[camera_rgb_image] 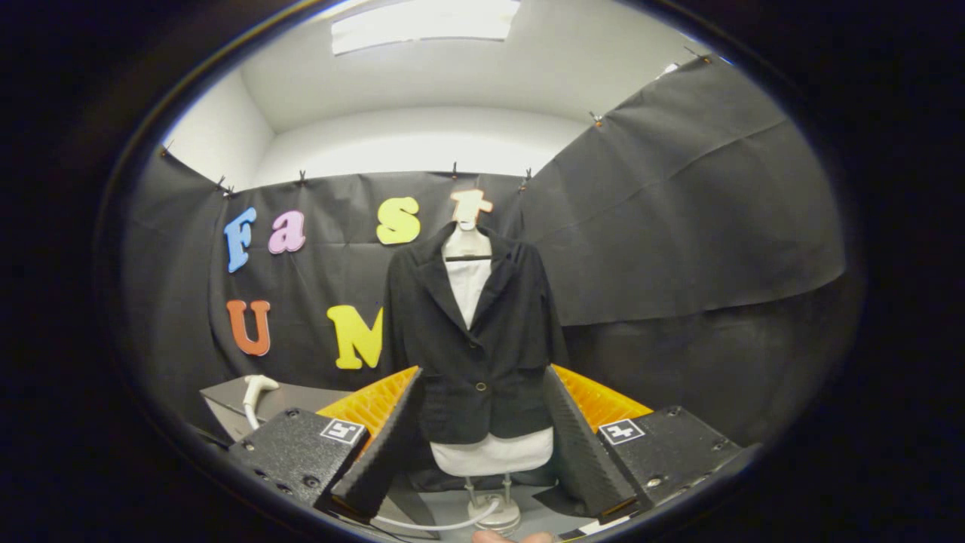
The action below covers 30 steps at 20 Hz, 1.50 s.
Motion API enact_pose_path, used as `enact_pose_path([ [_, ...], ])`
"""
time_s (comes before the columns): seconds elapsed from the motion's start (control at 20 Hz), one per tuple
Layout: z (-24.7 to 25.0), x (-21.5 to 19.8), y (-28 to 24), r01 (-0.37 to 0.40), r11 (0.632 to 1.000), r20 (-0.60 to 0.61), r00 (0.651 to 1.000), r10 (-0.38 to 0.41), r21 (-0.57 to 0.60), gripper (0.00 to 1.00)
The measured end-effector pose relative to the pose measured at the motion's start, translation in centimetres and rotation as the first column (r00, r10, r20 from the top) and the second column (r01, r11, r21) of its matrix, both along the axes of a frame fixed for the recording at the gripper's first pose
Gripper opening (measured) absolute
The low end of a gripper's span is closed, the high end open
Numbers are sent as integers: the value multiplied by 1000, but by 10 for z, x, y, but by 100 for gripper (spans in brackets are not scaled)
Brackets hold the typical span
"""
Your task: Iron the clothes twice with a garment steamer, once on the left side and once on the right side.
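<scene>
Hand-held gripper (482, 452) standing wide, fingers gripping nothing.
Fingers are framing the black jacket (473, 339), which is hanging buttoned on a white mannequin torso (494, 455) well beyond the tips. The garment steamer (252, 392) is sitting on the grey bench (301, 394) beyond the left finger, apart from the jacket. A white cord (445, 524) is curving past the mannequin's round base (501, 513).

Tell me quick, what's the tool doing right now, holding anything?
Tool: open, holding nothing; fingers spread either side of the black jacket beyond them.
</scene>
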State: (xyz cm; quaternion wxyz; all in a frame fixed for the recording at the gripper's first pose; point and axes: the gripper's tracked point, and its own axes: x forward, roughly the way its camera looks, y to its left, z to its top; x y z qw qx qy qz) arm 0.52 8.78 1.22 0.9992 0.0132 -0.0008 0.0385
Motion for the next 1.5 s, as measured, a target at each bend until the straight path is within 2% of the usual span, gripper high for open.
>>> enact_pose_path([
  [0.3, -8, 3, 98, -94, 995, -9, 996, 94, 31, 98],
  [0.45, -14, 11, 156, -187, 982, -32, 982, 188, 28, 98],
  [0.55, -19, 21, 196, -262, 965, -50, 963, 263, 28, 98],
  [0.75, -30, 46, 281, -421, 906, -71, 903, 423, 47, 98],
  [0.9, -48, 64, 347, -537, 840, -120, 831, 543, 77, 98],
  [1.05, -73, 80, 408, -624, 772, -222, 741, 634, 120, 98],
  [1.3, -116, 103, 490, -714, 690, -378, 610, 697, 120, 98],
  [1.5, -154, 114, 536, -757, 635, -514, 488, 705, 153, 98],
])
